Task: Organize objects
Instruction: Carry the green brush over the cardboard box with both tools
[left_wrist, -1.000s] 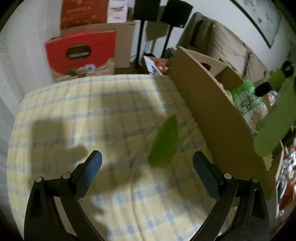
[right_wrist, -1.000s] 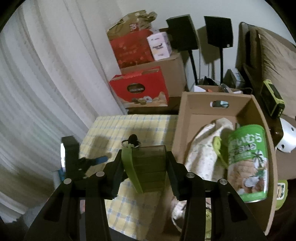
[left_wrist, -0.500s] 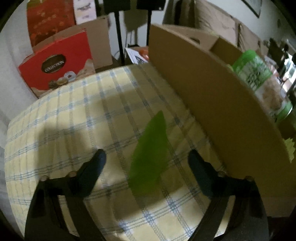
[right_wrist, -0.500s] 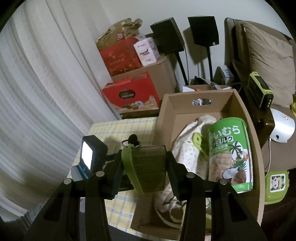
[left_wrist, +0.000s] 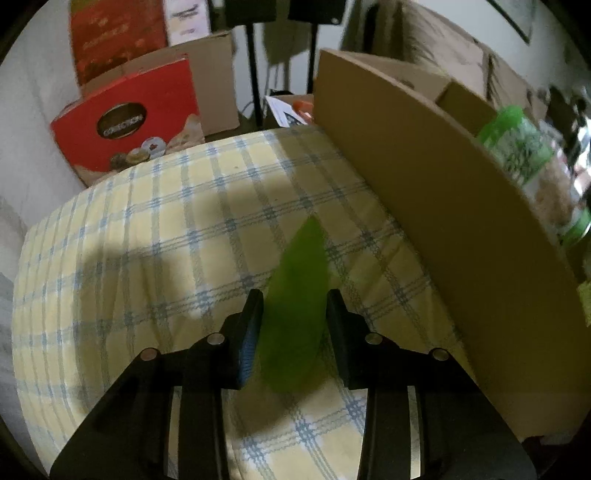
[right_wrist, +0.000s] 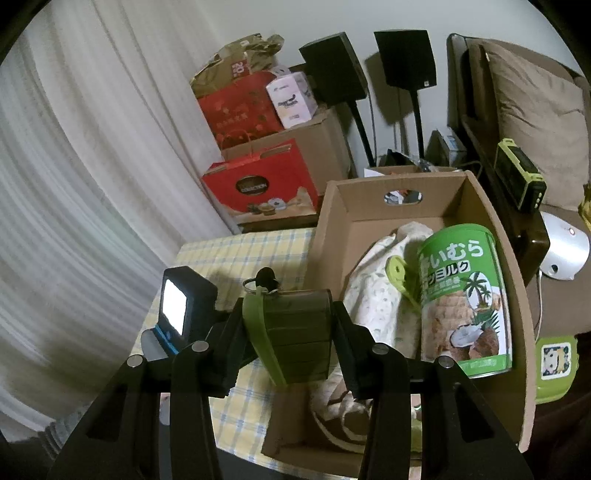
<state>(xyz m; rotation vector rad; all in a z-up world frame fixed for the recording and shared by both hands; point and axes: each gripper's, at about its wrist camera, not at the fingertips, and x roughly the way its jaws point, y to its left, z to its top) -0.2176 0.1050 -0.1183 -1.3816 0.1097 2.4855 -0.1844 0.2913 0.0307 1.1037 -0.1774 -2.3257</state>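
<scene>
Two black fingers are being shown on the left gripper (left_wrist: 291, 325), each one widening behind its tip into an angular black frame. Round silver screws are being seen on these frames, and a blue edge is being noticed on one inner pad. The same black frames and silver screws are being shown on the right gripper (right_wrist: 291, 339).

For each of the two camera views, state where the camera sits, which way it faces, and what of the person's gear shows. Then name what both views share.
Left wrist: on the left tool, facing down at the checked tablecloth; its fingers flank a green leaf-shaped piece.
Right wrist: on the right tool, facing the cardboard box; its fingers clamp a green case.
Shared: box, tablecloth, green can, red carton.
</scene>
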